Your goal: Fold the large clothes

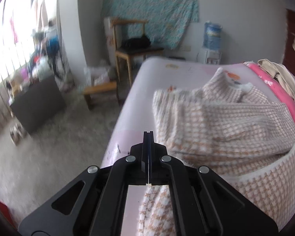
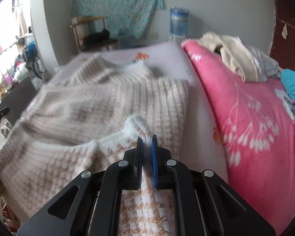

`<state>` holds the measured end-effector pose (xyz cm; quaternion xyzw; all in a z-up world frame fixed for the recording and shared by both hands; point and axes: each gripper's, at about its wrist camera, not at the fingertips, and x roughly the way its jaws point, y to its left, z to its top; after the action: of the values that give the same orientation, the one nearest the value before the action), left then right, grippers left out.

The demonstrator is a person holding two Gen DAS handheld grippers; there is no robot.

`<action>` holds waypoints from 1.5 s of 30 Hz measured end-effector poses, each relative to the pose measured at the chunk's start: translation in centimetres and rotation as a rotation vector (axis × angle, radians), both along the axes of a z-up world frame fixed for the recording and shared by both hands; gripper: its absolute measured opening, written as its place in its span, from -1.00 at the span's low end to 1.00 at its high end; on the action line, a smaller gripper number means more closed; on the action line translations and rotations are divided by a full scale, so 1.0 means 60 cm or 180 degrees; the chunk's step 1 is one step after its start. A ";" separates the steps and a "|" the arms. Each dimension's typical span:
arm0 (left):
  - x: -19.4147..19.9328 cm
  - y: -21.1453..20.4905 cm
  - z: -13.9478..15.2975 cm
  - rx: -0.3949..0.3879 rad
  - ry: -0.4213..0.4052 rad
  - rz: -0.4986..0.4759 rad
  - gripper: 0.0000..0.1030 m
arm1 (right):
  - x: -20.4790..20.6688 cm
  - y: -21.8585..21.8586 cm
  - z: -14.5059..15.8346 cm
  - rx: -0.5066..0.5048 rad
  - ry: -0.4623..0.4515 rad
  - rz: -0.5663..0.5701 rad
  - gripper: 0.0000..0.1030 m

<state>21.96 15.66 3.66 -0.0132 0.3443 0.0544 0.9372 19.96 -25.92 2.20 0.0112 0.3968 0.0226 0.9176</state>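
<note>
A fuzzy beige-and-white checked sweater [image 1: 226, 122] lies spread on the pale pink bed sheet [image 1: 147, 82], its sleeves folded across the body. My left gripper [image 1: 148, 132] is shut near the bed's left edge. Its fingers press flat together with nothing showing between the tips, and a stretch of the sweater lies under its frame. In the right wrist view the sweater [image 2: 88, 102] is blurred. My right gripper [image 2: 147, 137] is shut on a raised fold of the sweater's edge, with fuzzy cloth bunched between the pads.
A bright pink flowered blanket [image 2: 245, 118] covers the bed's right side, with a pile of pale clothes [image 2: 236, 55] on it. Left of the bed are a wooden chair [image 1: 135, 51], a low stool [image 1: 100, 90] and a dark box [image 1: 37, 106]. A water dispenser [image 1: 212, 37] stands at the far wall.
</note>
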 end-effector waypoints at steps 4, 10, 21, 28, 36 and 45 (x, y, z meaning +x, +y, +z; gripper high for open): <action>-0.020 0.027 -0.013 -0.0395 0.0182 -0.0089 -1.00 | 0.001 -0.003 -0.023 0.0006 0.0111 -0.0049 -0.84; -0.064 0.016 -0.032 -0.0675 0.0495 -0.0454 -0.35 | -0.008 -0.002 -0.018 -0.0039 0.0127 0.0006 -0.83; -0.042 -0.032 -0.066 -0.0280 0.0669 -0.0538 -0.21 | -0.024 -0.005 -0.011 0.0013 0.0102 -0.0007 -0.83; -0.045 -0.035 -0.071 -0.0369 0.0762 -0.0667 -0.21 | -0.028 -0.012 -0.012 0.0091 0.0077 0.0000 -0.83; -0.051 -0.028 -0.045 -0.0462 0.0548 -0.0434 -0.85 | -0.036 -0.015 0.001 0.0161 -0.0082 0.0009 -0.83; -0.024 -0.047 0.031 -0.0215 -0.0095 -0.0439 -0.86 | -0.006 -0.030 0.035 0.0248 -0.0344 -0.0120 -0.84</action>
<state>20.55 12.81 5.54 -0.0218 0.3320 -0.0221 0.9428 19.57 -27.70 4.30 0.0531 0.3452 0.0213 0.9368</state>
